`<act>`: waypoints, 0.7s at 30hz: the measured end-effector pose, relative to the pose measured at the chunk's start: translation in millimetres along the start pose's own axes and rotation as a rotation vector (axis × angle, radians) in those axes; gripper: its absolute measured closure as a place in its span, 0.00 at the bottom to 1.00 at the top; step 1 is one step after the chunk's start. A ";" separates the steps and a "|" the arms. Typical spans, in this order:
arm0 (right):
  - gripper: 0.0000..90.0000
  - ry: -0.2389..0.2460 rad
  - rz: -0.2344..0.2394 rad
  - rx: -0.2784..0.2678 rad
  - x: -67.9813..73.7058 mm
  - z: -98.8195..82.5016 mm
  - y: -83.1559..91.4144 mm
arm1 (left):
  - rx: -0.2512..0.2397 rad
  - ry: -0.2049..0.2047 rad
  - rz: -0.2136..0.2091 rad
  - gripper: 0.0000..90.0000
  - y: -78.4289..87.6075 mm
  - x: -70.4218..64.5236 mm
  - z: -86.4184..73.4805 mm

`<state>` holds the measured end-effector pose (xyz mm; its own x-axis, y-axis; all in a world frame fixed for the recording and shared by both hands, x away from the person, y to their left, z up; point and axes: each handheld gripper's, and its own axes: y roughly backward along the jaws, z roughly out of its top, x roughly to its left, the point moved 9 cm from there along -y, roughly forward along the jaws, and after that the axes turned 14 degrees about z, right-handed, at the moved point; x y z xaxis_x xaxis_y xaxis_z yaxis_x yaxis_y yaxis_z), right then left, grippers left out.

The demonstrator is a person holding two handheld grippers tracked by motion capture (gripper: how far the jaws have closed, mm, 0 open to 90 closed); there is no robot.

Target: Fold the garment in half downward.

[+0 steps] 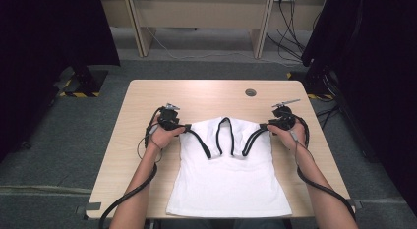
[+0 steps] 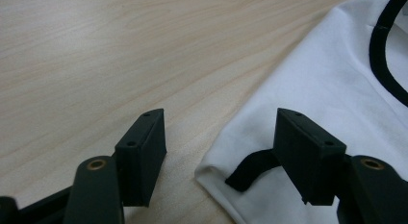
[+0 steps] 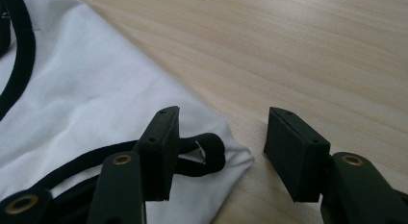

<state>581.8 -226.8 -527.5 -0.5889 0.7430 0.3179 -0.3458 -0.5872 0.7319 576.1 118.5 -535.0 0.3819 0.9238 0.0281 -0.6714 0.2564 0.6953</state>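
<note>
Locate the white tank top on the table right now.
In the high view, the white tank top lies flat on the wooden table, centred near the person's edge, its black-trimmed straps between the left hand-held gripper and right hand-held gripper.

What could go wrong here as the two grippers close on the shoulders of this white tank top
1. In each gripper view the jaws stand apart, straddling only the shoulder's outer corner; the left gripper or right gripper may pinch just the black trim and slip off.
2. A jaw might catch one layer only, so the tank top opens when lifted.
3. Uneven grips may skew the shirt on the table.
</note>
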 end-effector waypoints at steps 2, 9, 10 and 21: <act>0.54 0.004 -0.002 0.000 0.8 -0.7 -0.9 | 0.003 -0.002 -0.001 0.41 0.1 -0.1 0.1; 0.63 0.039 -0.011 -0.001 4.3 -1.9 -2.1 | -0.011 -0.010 0.006 0.45 2.6 1.0 -2.8; 0.63 0.039 -0.011 -0.001 4.3 -1.9 -2.1 | -0.011 -0.010 0.006 0.47 2.6 1.0 -2.8; 0.88 0.042 0.030 -0.016 11.9 -3.1 -4.7 | 0.012 -0.032 0.021 0.74 4.7 -3.2 -3.2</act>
<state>574.2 -216.2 -529.0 -0.6295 0.7108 0.3138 -0.3391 -0.6147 0.7122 569.7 117.6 -534.1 0.3882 0.9192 0.0655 -0.6716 0.2336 0.7031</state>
